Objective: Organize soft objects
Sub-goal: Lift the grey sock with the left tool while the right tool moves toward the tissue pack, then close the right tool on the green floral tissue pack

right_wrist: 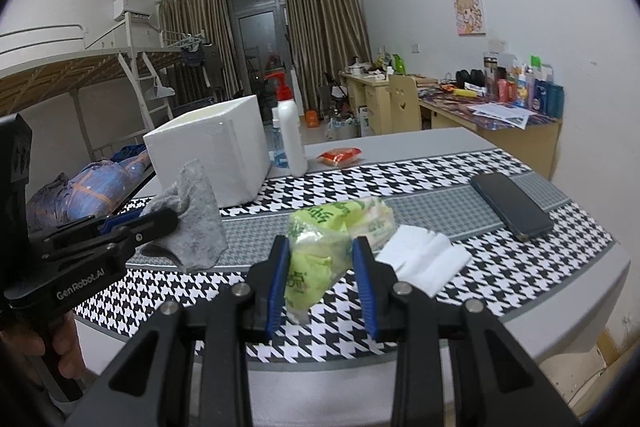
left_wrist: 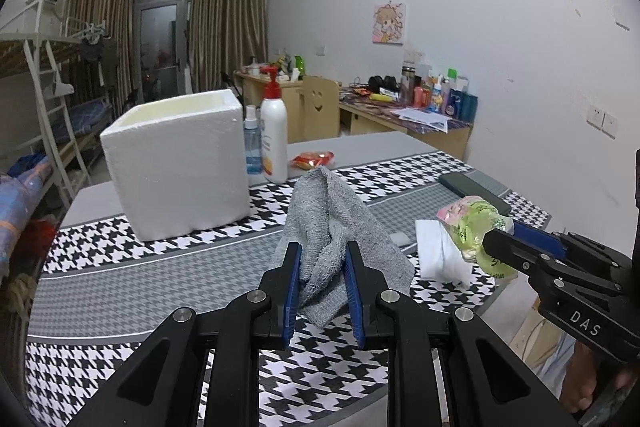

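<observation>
My left gripper [left_wrist: 322, 259] is shut on a grey towel [left_wrist: 332, 223], which hangs bunched above the houndstooth table cloth [left_wrist: 160, 267]. The same grey towel [right_wrist: 192, 223] shows at the left of the right wrist view, in the left gripper [right_wrist: 160, 223]. My right gripper [right_wrist: 320, 253] is shut on a green and white tissue pack [right_wrist: 332, 239], lifted off the table. From the left wrist view the tissue pack [left_wrist: 472, 223] sits in the right gripper [left_wrist: 496, 239] at the right. An open white foam box [left_wrist: 176, 163] stands at the back left, beyond the towel.
A folded white tissue [right_wrist: 424, 259] lies on the cloth right of the pack. A dark phone [right_wrist: 510, 205] lies far right. A white pump bottle [left_wrist: 274, 131], a blue spray bottle [left_wrist: 252, 143] and a red packet [left_wrist: 314, 159] stand behind the box. Desks and a bunk bed lie beyond.
</observation>
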Demonstrator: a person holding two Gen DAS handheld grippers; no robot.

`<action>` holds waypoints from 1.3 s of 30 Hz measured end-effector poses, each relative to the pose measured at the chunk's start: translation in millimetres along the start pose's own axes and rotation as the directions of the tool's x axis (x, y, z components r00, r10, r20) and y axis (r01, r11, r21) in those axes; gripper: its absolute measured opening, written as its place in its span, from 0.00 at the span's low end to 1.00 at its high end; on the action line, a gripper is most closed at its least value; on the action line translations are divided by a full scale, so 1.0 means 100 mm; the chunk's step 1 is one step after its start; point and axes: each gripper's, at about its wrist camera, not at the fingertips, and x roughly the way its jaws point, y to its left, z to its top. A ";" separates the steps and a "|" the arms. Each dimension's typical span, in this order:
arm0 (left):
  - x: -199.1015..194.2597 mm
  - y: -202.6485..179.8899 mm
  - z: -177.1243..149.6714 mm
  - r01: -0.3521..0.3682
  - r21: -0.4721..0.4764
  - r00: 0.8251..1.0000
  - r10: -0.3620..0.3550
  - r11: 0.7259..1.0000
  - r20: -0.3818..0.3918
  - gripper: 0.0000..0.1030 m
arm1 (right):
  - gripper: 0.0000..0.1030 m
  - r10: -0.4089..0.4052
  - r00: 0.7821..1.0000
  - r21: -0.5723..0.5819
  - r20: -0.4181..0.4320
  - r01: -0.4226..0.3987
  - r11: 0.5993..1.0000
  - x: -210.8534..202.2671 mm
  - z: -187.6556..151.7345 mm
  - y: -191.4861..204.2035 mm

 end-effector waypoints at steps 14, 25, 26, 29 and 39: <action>-0.07 0.26 0.07 -0.031 -0.032 0.999 0.032 0.999 0.019 0.22 | 0.36 0.035 0.999 -0.036 0.009 -0.034 0.999 0.14 0.19 0.18; -0.06 0.42 0.00 -0.042 -0.063 0.999 0.043 0.997 0.006 0.22 | 0.37 0.004 0.998 -0.015 -0.065 -0.005 1.000 0.22 0.04 0.03; -0.06 0.43 -0.01 -0.042 -0.064 0.999 0.043 0.997 0.005 0.22 | 0.41 0.007 0.996 -0.021 -0.084 -0.009 1.000 0.25 0.01 0.04; -0.06 0.43 -0.02 -0.045 -0.060 0.999 0.045 0.997 0.002 0.22 | 0.55 0.036 0.993 -0.023 -0.115 -0.038 0.999 0.30 -0.05 0.07; 0.00 0.44 -0.07 -0.052 -0.063 0.999 0.052 0.997 -0.013 0.22 | 0.75 0.071 0.980 -0.077 -0.187 -0.086 0.993 0.48 -0.29 0.20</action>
